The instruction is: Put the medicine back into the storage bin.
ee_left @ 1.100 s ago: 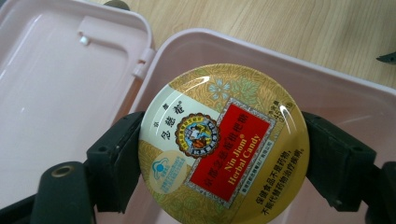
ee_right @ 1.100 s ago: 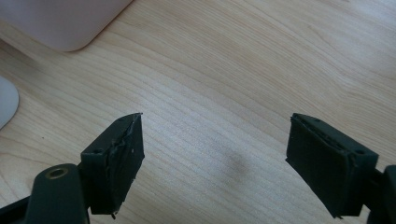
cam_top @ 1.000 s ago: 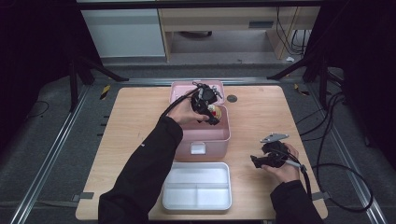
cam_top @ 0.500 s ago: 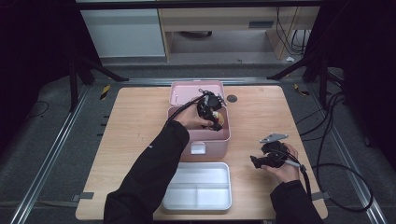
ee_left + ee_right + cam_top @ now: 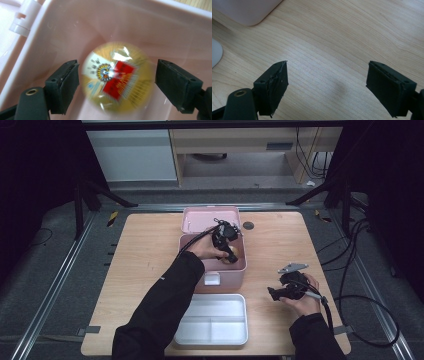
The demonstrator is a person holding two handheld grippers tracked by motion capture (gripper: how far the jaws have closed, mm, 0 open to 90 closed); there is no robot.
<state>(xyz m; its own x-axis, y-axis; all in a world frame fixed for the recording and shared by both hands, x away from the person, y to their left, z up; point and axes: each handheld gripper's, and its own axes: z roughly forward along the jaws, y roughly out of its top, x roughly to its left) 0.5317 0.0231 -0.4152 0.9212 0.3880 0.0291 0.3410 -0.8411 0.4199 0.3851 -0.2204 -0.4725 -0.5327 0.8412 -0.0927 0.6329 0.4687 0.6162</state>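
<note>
A round yellow ball (image 5: 116, 77) with a red label, also visible as the ball (image 5: 231, 256), lies blurred inside the pink box (image 5: 215, 272). My left gripper (image 5: 117, 82) reaches down into the box, its jaws standing wide on either side of the ball with a thin gap at each pad. From above, the left gripper (image 5: 226, 251) sits over the box's right half. My right gripper (image 5: 272, 293) rests low over the table at the right, open, with bare wood between its pads (image 5: 274, 85).
The box's pink lid (image 5: 202, 220) lies open behind it. A white two-part tray (image 5: 210, 320) sits at the table's front edge. A small dark disc (image 5: 248, 225) lies beside the lid. Cables trail off the table's right side.
My left gripper has sunk lower into the pink box with the ball between its jaws. The right hand has kept still.
</note>
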